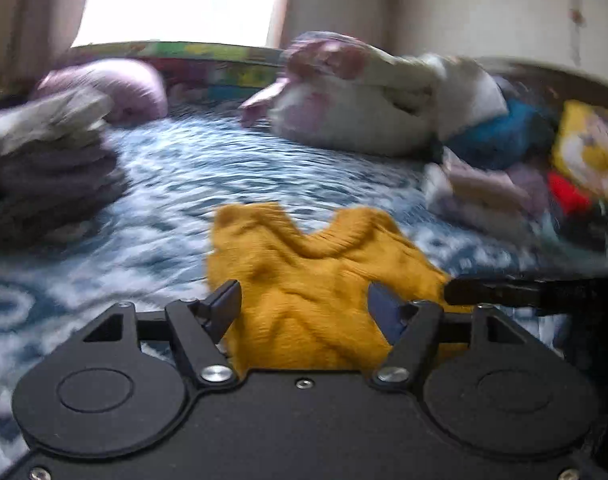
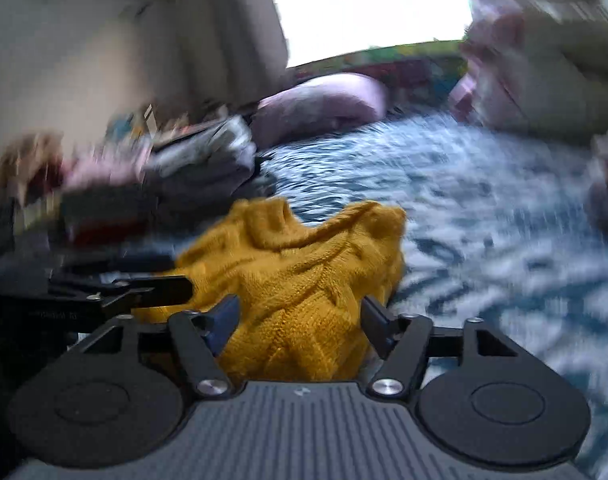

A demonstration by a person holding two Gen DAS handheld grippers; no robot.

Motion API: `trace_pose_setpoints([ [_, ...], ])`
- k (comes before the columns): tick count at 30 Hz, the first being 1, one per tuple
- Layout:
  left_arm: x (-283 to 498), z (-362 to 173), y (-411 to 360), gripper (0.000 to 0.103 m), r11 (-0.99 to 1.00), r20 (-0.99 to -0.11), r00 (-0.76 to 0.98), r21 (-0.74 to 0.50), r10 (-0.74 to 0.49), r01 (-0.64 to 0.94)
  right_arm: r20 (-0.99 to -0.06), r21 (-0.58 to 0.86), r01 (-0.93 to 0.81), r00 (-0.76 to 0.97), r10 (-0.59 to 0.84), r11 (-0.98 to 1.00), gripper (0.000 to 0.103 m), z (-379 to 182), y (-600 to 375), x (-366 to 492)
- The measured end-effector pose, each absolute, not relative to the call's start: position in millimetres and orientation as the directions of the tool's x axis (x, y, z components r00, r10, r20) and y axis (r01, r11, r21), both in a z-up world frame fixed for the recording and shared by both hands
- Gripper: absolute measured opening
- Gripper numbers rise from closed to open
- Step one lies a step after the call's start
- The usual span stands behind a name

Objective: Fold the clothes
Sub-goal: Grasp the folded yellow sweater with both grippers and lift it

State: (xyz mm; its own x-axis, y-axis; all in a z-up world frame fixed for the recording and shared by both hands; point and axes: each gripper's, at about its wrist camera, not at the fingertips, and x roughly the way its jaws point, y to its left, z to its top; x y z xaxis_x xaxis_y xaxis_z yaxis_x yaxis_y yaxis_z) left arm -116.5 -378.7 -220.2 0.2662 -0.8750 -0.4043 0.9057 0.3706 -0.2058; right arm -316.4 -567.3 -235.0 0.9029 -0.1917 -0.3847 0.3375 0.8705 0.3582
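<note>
Mustard knit garment [image 1: 316, 280] lies on the bed [image 1: 175, 184]. My left claw [image 1: 304, 312] and right claw [image 2: 299, 320] straddle it, jaws wide, unpinched; I should smooth before creasing.

One mustard-yellow cable-knit garment [image 1: 316, 280] lies on a blue-and-white patterned bed cover [image 1: 175, 184], bunched rather than flat. Two rounded lobes of knit rise at its far edge with a curved dip between them, visible in both wrist views [image 2: 304, 280]. The raised cable ribs run across its surface, which is creased and humped. Its near part runs under the camera mount and is hidden. Both views are motion-blurred, so finer detail cannot be told.
</note>
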Motion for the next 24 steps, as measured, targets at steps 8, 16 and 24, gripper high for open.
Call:
trace_pose_setpoints([
  [8,-63,-246,-375,0.069,0.427,-0.434,0.157,-0.642,-0.887,0.637,-0.377,0.696,0.416,0.905,-0.196,0.585,0.088,-261,-610,-325],
  [16,-48,-265,-394,0.07,0.427,-0.449,0.081,-0.757,-0.89,0.495,-0.411,0.734,0.4,0.905,-0.109,0.549,0.089,-284,-614,-283],
  [24,-44,-270,-391,0.051,0.416,-0.443,0.05,-0.788,-0.895,0.454,-0.403,0.743,0.381,0.911,-0.087,0.55,0.065,-289,-607,-273],
])
